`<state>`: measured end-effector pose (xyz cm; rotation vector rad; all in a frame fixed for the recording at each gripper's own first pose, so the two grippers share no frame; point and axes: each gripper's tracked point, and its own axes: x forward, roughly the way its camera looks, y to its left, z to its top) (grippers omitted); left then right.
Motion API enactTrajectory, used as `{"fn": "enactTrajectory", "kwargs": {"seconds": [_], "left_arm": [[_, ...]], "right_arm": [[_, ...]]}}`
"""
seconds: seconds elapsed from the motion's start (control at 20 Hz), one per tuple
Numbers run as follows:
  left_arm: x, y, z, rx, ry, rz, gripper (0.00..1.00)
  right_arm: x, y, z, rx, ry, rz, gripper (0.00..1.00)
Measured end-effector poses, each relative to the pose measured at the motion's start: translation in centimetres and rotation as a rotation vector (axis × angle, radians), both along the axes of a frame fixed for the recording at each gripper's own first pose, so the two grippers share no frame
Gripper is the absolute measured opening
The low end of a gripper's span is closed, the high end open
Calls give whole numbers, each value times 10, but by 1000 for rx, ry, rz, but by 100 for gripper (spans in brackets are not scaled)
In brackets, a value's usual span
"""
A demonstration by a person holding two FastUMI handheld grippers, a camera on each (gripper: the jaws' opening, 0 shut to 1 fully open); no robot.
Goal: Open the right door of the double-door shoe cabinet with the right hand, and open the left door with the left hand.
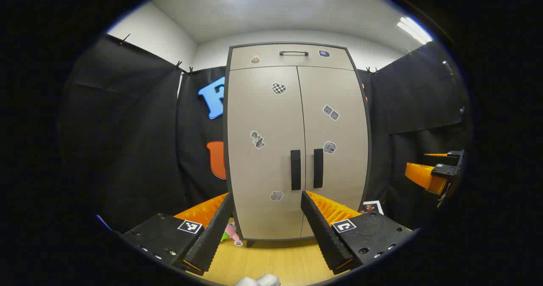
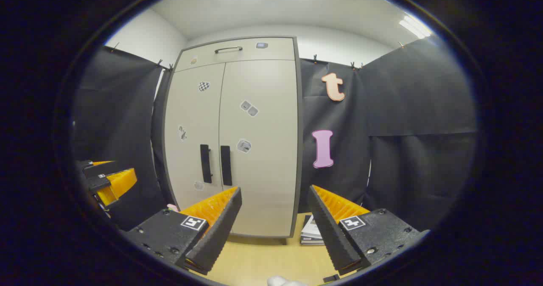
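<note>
Two doors, both closed, front the tall beige double-door shoe cabinet with dark edging (image 1: 297, 141), which stands upright on the pale wood-grain floor (image 1: 275, 262) against the black cloth wall. Left door (image 1: 263, 150) and right door (image 1: 335, 150) meet at a centre seam; a black vertical bar handle sits on each just beside the seam, the left handle (image 1: 295, 169) and the right handle (image 1: 318, 168) side by side. Small grey and checkered stickers are scattered over both panels. Above the doors a shallow drawer front (image 1: 292, 57) carries a dark curved pull.

Left gripper (image 1: 267, 211): fingers spread wide apart, nothing between them, held short of the cabinet and aimed roughly at the lower middle of the left door. No contact with either handle.

Right gripper (image 2: 275, 207): fingers likewise spread apart and empty, off to the cabinet's right side, its view taking in the cabinet (image 2: 233, 141) at a slant with the right handle (image 2: 225, 165) well apart from the fingertips.

Pink and green small objects (image 1: 229, 233) lie on the floor at the cabinet's left foot. Stack of flat printed items (image 2: 312, 233) rests on the floor just beside the cabinet's right lower corner.
</note>
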<state>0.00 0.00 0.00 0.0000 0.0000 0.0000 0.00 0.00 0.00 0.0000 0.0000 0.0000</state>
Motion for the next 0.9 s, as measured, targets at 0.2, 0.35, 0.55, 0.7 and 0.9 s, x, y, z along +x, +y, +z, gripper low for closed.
{"fn": "enactTrajectory", "kwargs": {"seconds": [0.2, 0.35, 0.55, 0.7, 0.9], "left_arm": [[3, 0, 0, 4, 2, -1, 95], [5, 0, -3, 6, 10, -1, 95], [7, 4, -3, 4, 8, 1, 95], [8, 7, -5, 11, 6, 12, 95], [5, 17, -8, 0, 19, 27, 95]], "right_arm": [[4, 0, 0, -4, 0, 0, 99], [7, 1, 0, 2, 2, -3, 99], [12, 4, -3, -7, 4, -5, 99], [20, 7, -6, -18, 10, -5, 99], [39, 21, -8, -15, 14, 2, 98]]}}
